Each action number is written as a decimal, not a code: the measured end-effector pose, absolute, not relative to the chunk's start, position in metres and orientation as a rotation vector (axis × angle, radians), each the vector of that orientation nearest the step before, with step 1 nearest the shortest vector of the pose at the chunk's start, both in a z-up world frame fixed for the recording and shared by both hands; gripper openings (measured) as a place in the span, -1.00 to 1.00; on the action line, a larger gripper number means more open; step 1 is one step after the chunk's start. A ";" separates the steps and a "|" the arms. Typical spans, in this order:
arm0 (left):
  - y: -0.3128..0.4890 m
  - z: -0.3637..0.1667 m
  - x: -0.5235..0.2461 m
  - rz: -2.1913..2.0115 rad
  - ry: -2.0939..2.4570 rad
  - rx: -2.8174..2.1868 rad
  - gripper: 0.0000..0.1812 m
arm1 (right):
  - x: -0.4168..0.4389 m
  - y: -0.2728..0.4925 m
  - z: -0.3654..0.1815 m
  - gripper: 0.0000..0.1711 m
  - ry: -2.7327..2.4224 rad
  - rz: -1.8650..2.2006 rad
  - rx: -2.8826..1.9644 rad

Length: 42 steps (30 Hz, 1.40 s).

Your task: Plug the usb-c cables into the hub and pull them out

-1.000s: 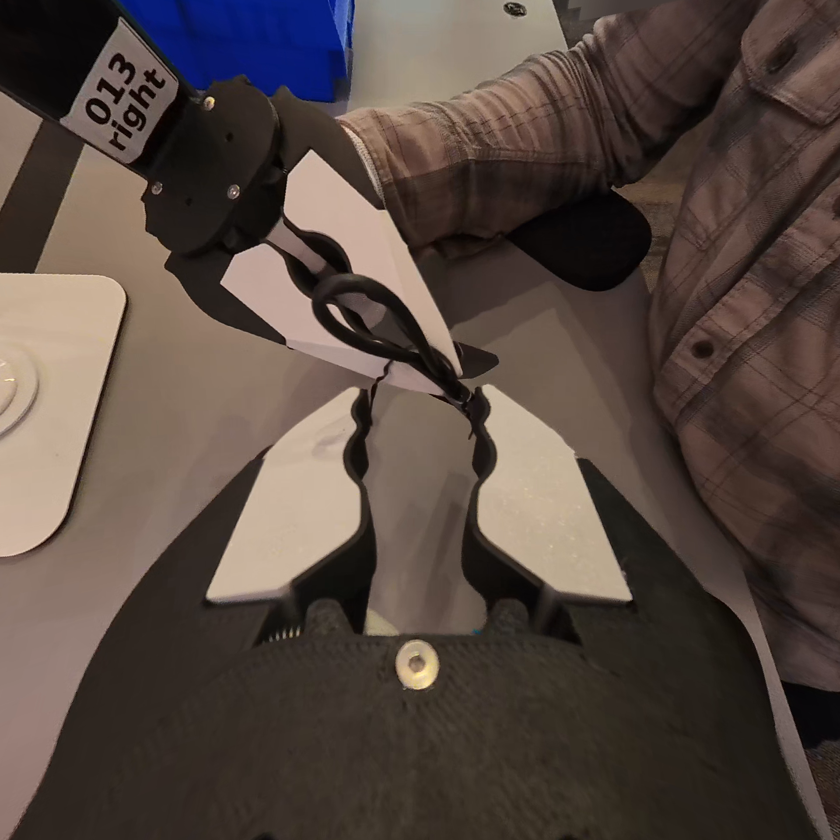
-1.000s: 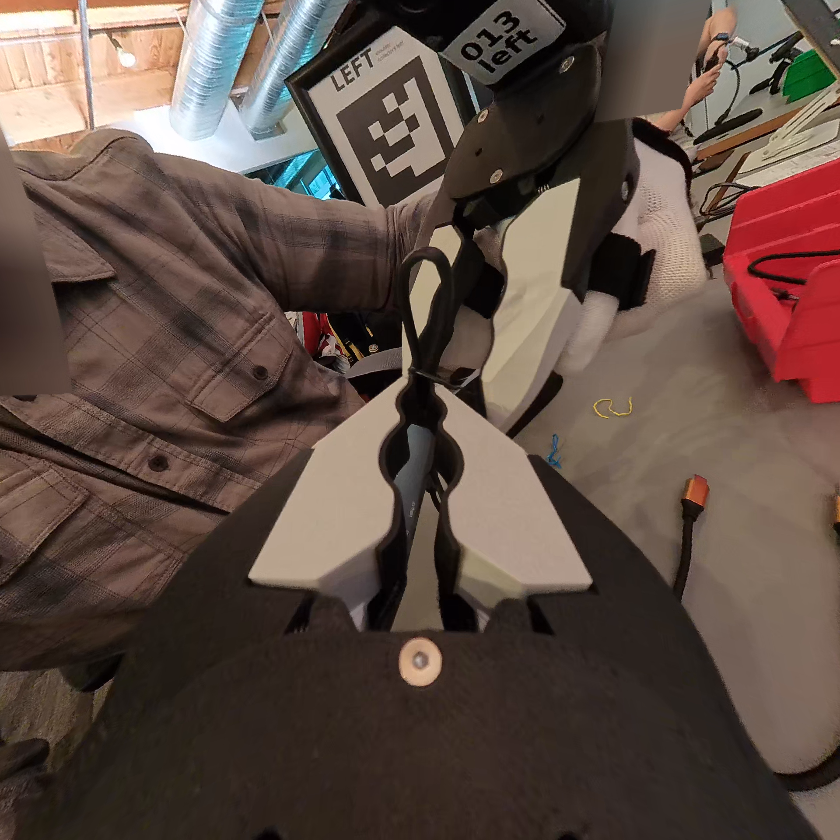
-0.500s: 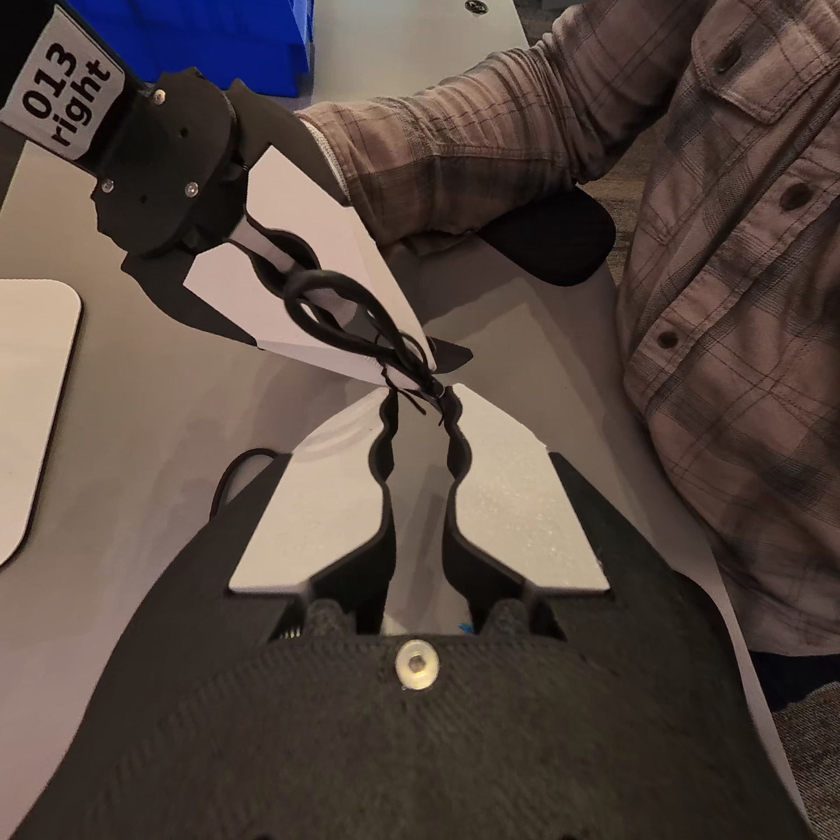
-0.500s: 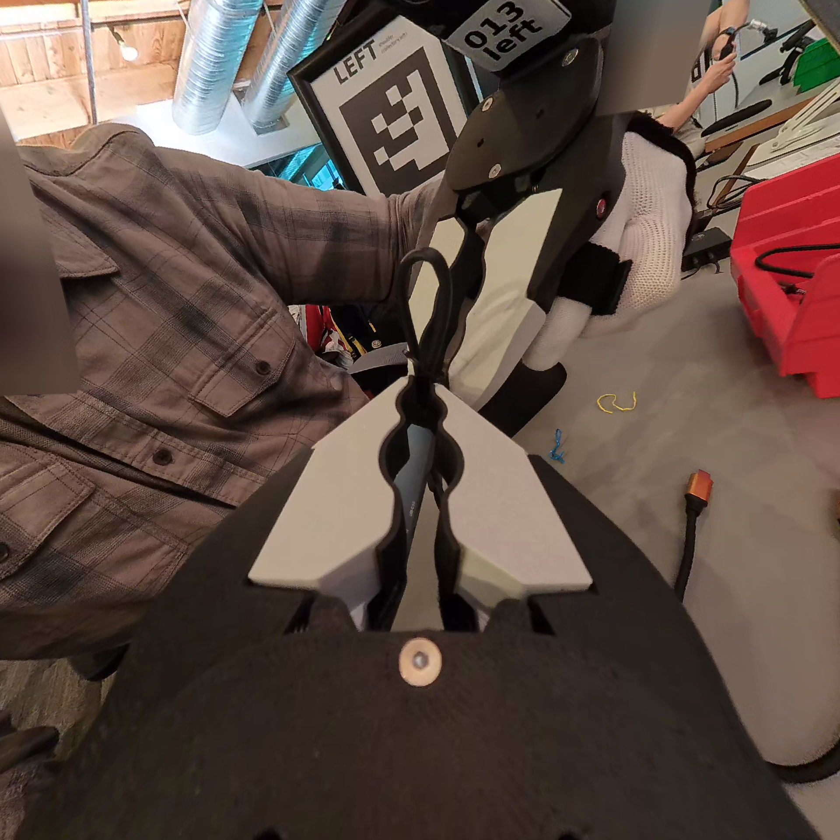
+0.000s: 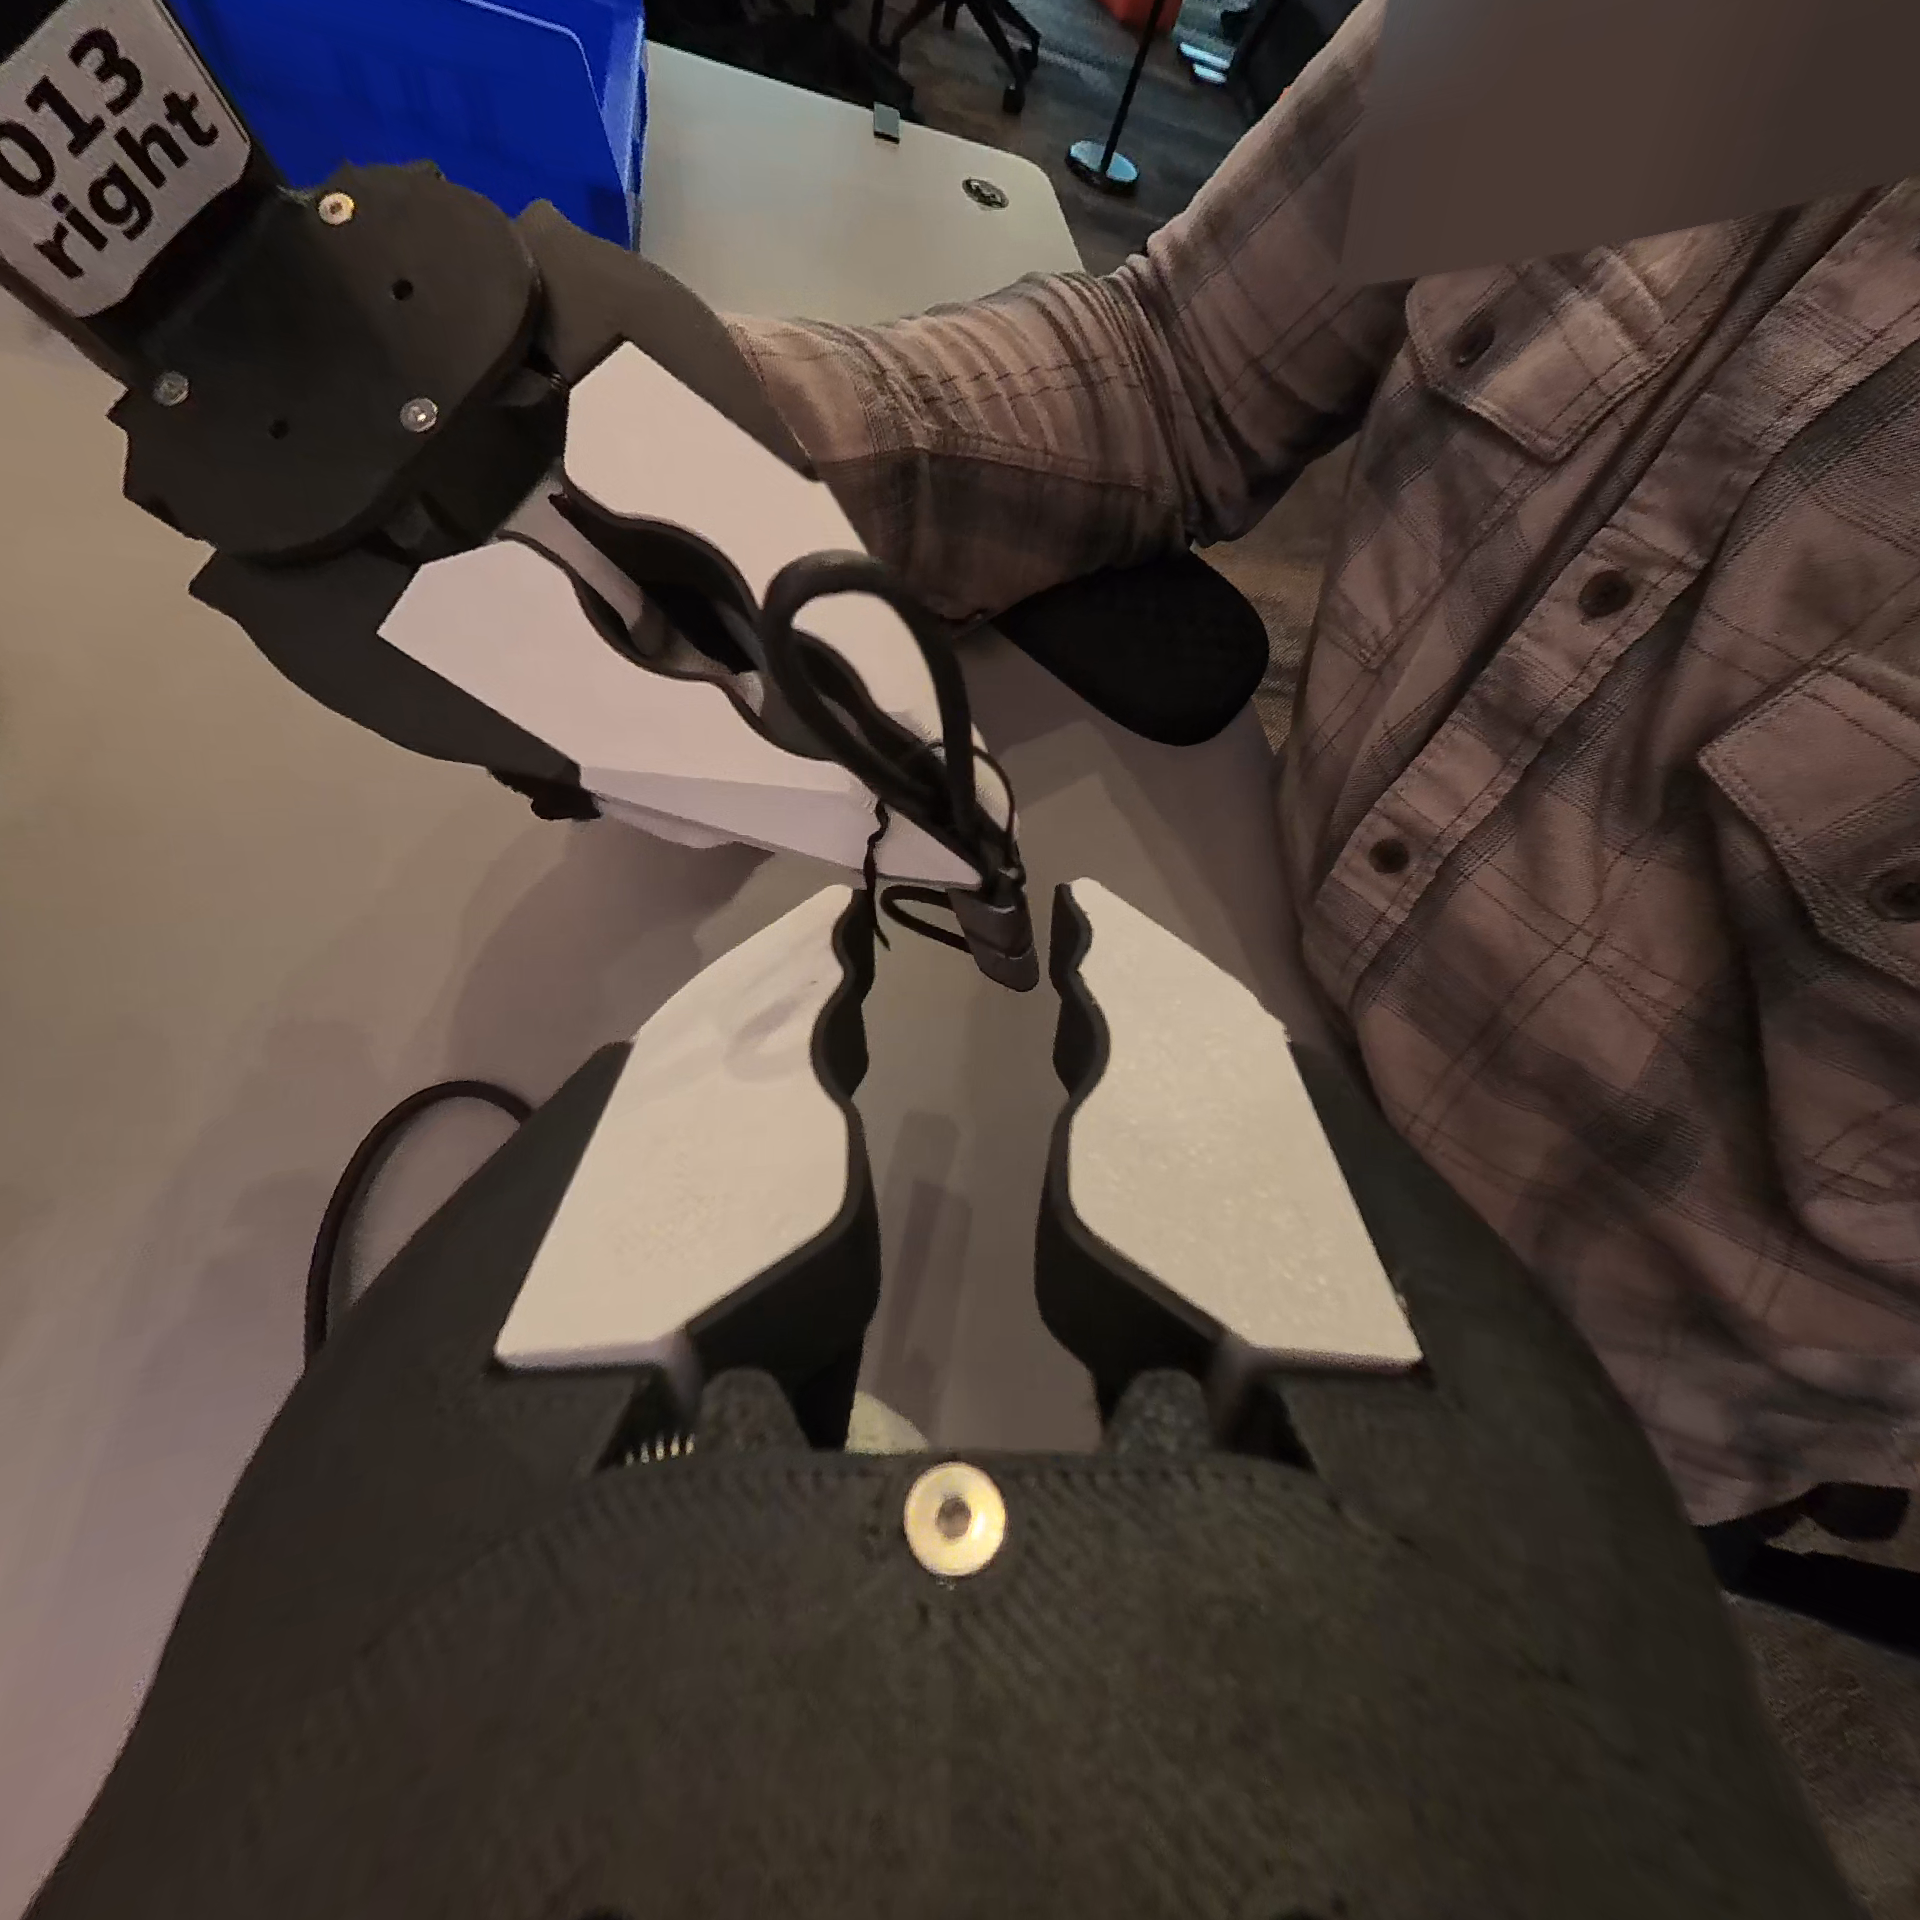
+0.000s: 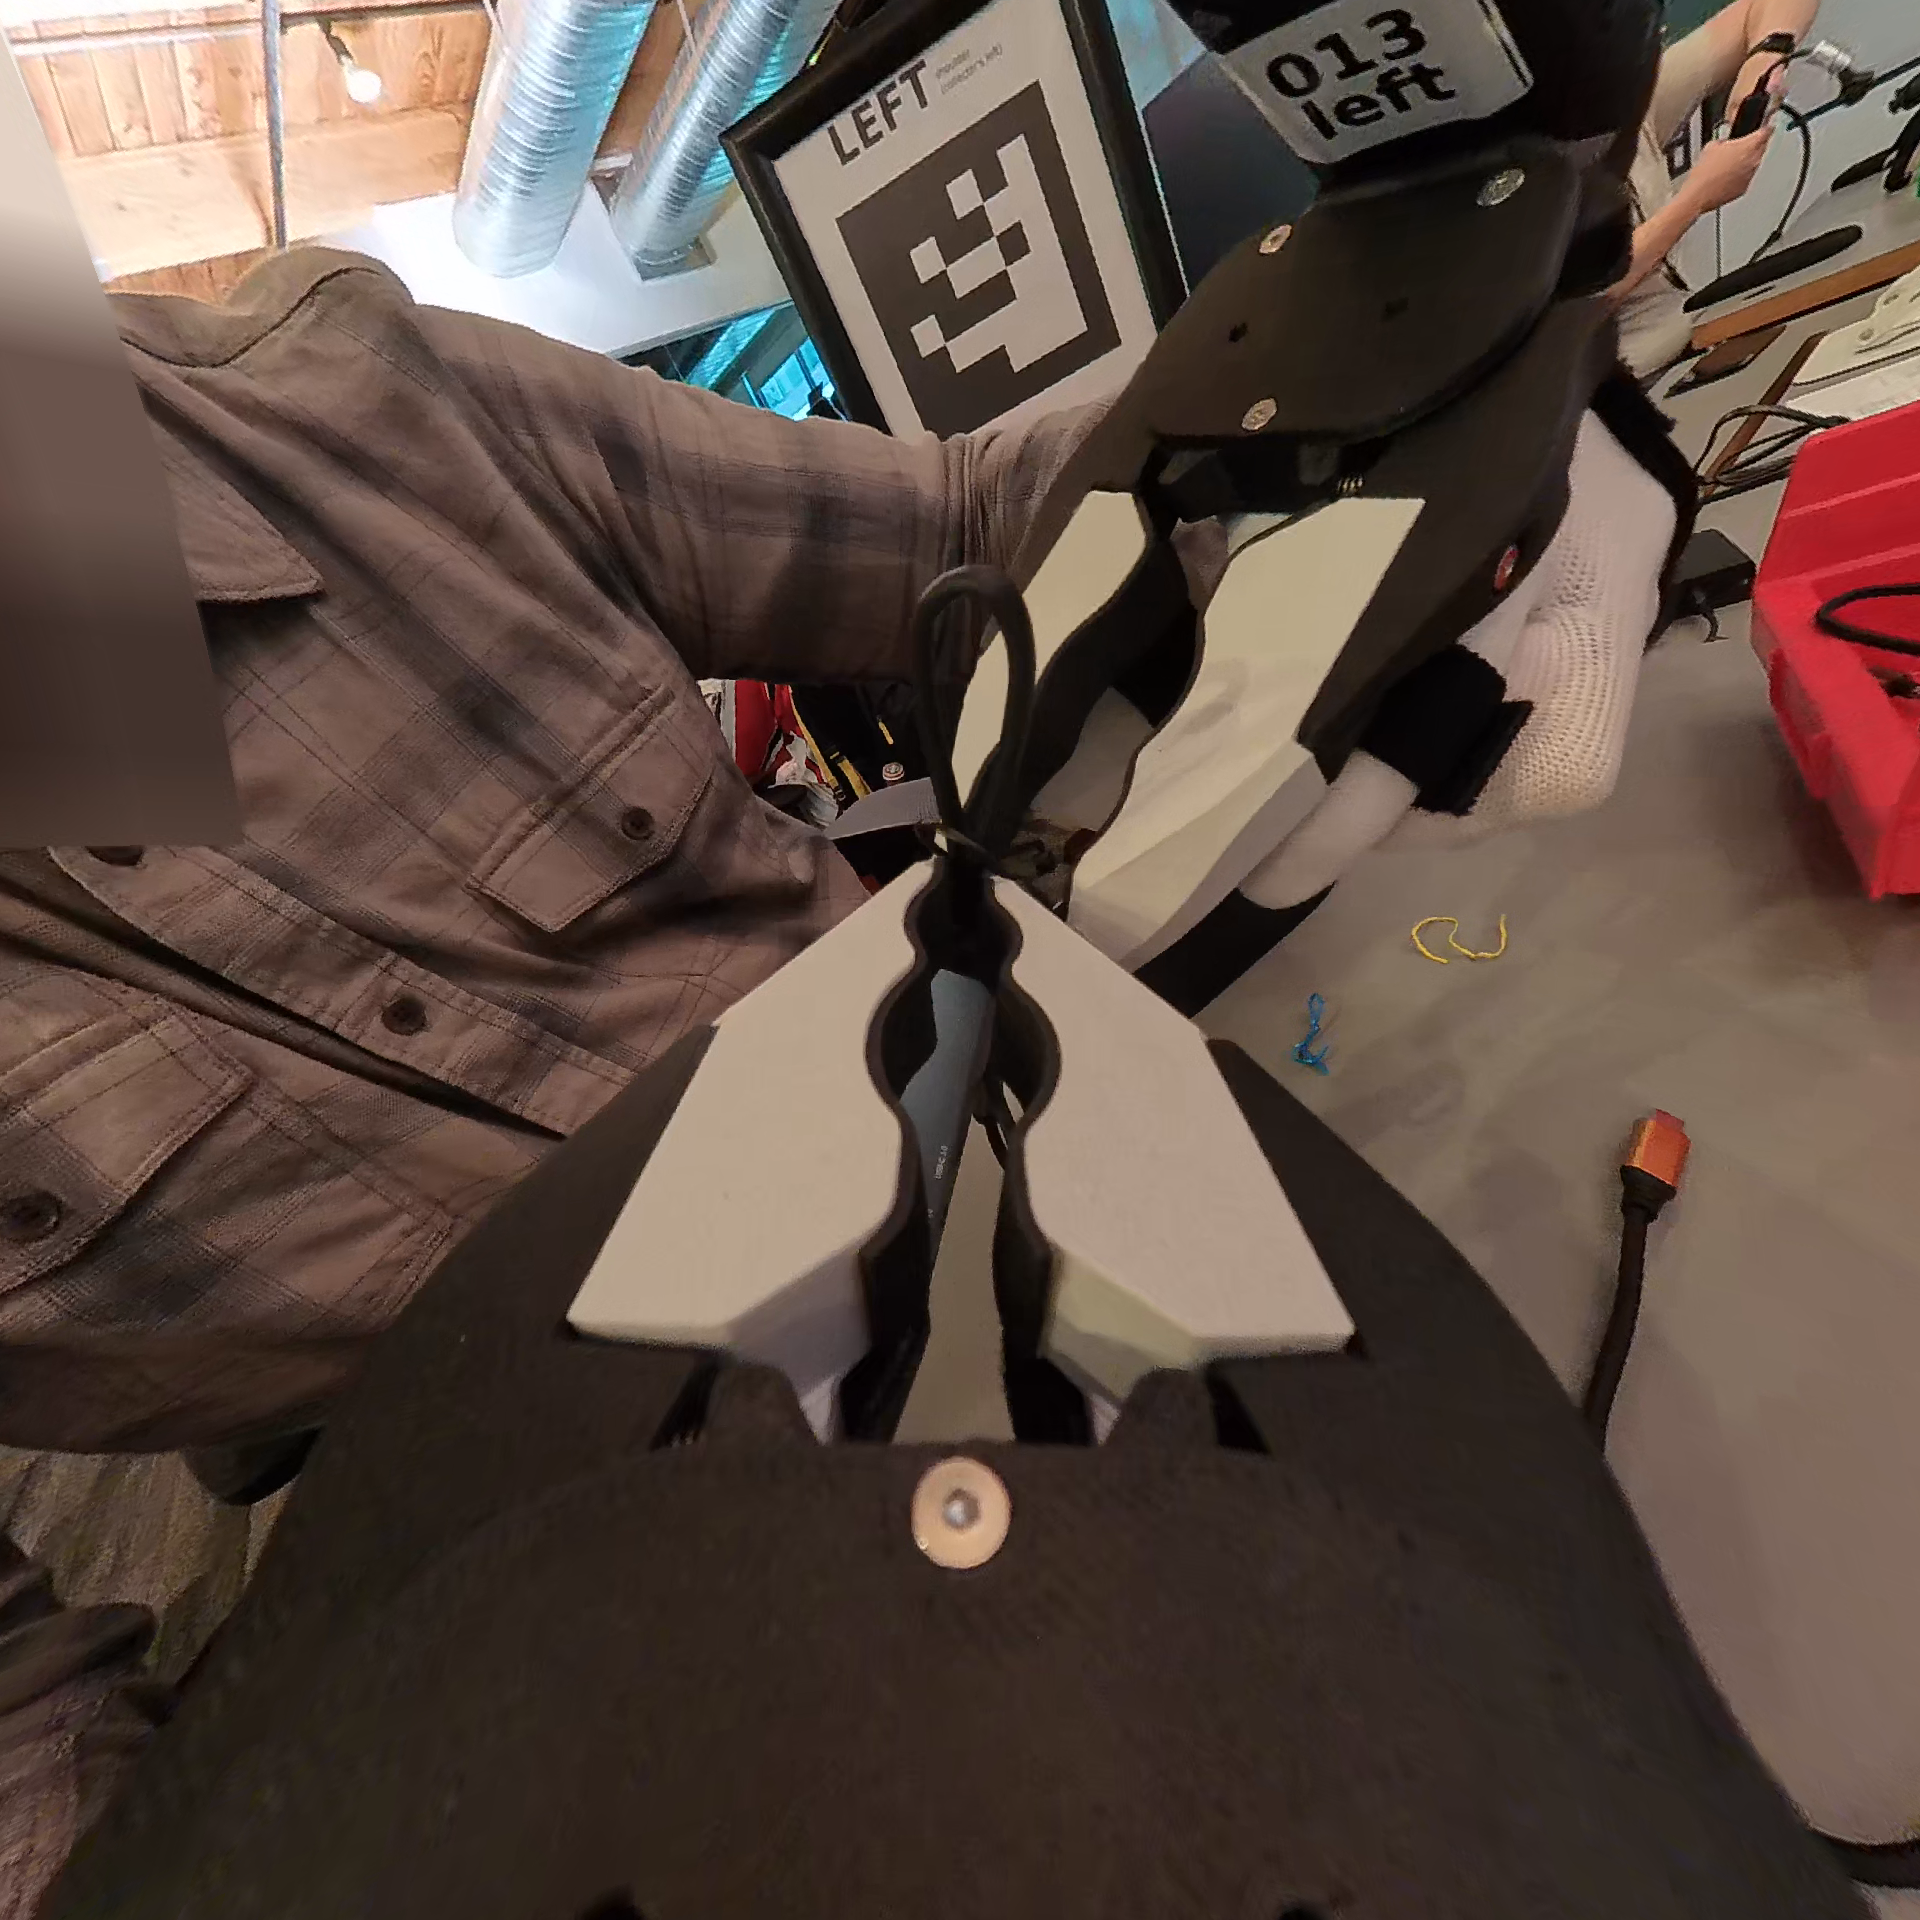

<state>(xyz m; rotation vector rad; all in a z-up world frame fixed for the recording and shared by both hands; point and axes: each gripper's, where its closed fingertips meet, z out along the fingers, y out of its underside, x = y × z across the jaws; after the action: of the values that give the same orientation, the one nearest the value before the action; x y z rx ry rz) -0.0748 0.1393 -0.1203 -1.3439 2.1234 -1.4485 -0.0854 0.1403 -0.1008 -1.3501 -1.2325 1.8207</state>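
Note:
My right gripper (image 6: 961, 883) is shut on the slim grey hub (image 6: 951, 1081), held edge-on between its fingers. The hub's black cable loop (image 6: 971, 707) sticks out past the tips, bound by a thin tie. In the left wrist view the right gripper (image 5: 935, 862) comes in from the upper left, and the loop (image 5: 883, 675) ends in a grey plug (image 5: 1003, 935). The plug hangs between the tips of my left gripper (image 5: 961, 914), which is open and empty. The left gripper (image 6: 1070, 862) also shows in the right wrist view, tips close to the loop.
An orange-tipped braided cable (image 6: 1652, 1153) lies on the grey table (image 6: 1558, 1039) at the right, with a yellow tie (image 6: 1455, 940) and a blue tie (image 6: 1311, 1039) near it. A red bin (image 6: 1849, 675) stands far right. A blue bin (image 5: 416, 104) stands behind. The person's plaid shirt (image 5: 1558, 727) is close. My left and right fingertips are right by each other.
My left gripper's jaws narrowed near the tied bundle, then opened wider. The grey plug now hangs free under the loop. Both grippers have risen a little from the table.

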 end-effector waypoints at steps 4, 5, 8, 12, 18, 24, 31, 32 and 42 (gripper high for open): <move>0.139 -0.119 -0.073 -1.485 2.107 -1.331 -0.73 | -0.086 0.137 -0.102 -1.00 -1.253 1.828 -1.340; 0.137 -0.119 -0.073 -1.492 2.111 -1.326 -0.75 | -0.087 0.135 -0.102 -1.00 -1.261 1.829 -1.337; 0.135 -0.119 -0.074 -1.526 2.106 -1.320 -0.81 | -0.086 0.134 -0.101 -1.00 -1.269 1.830 -1.329; 0.133 -0.119 -0.076 -1.549 2.113 -1.302 -0.90 | -0.086 0.134 -0.102 -1.00 -1.268 1.834 -1.331; 0.129 -0.119 -0.076 -1.553 2.129 -1.276 -0.94 | -0.085 0.132 -0.102 -1.00 -1.281 1.837 -1.325; 0.129 -0.119 -0.077 -1.493 2.162 -1.253 -0.98 | -0.084 0.132 -0.102 -1.00 -1.287 1.819 -1.328; 0.146 -0.120 -0.075 -1.186 2.165 -1.267 -0.99 | -0.082 0.145 -0.102 -1.00 -1.234 1.763 -1.374; 0.149 -0.119 -0.075 -1.130 2.160 -1.265 -0.99 | -0.082 0.145 -0.101 -1.00 -1.230 1.761 -1.371; 0.179 -0.112 -0.071 -0.626 2.077 -1.213 -0.99 | -0.079 0.161 -0.094 -1.00 -1.123 1.738 -1.379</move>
<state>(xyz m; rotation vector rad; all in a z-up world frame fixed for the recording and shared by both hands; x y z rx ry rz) -0.0709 0.1788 -0.1125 -1.2125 2.0769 -0.6264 -0.0794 0.1613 -0.0939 -1.3792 -1.1229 1.7379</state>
